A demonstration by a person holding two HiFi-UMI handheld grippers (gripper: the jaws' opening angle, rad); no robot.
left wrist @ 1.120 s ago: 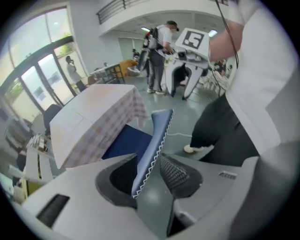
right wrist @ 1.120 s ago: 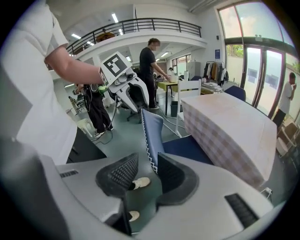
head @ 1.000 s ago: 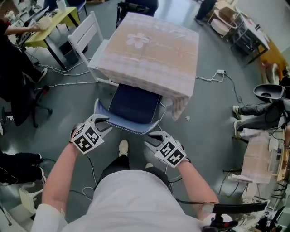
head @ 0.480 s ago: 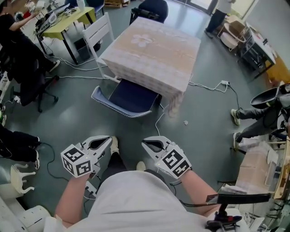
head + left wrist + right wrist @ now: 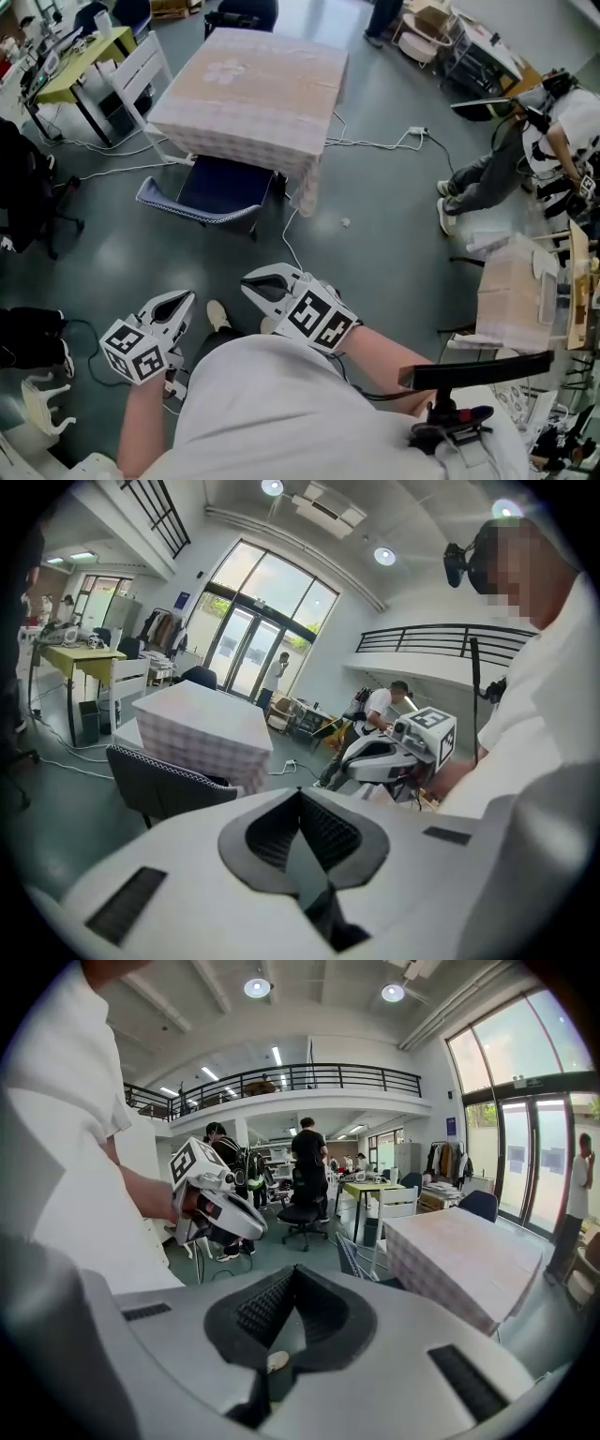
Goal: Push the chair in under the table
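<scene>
Chair (image 5: 217,184) sits with its seat tucked under the bench (image 5: 251,80) and only the backrest pokes out, so the push looks pretty much done to me. Left gripper (image 5: 180,302) and right gripper (image 5: 265,281) are both closed on nothing, well away from it.

This is an open lab hall. Around the cloth-covered table (image 5: 248,89) lie floor cables (image 5: 375,145) and work desks (image 5: 80,58) (railed mezzanine (image 5: 300,1078) overhead).

Grey floor (image 5: 394,239), tall windows (image 5: 272,611), railed balcony (image 5: 300,1077), ceiling lamps (image 5: 258,986).
</scene>
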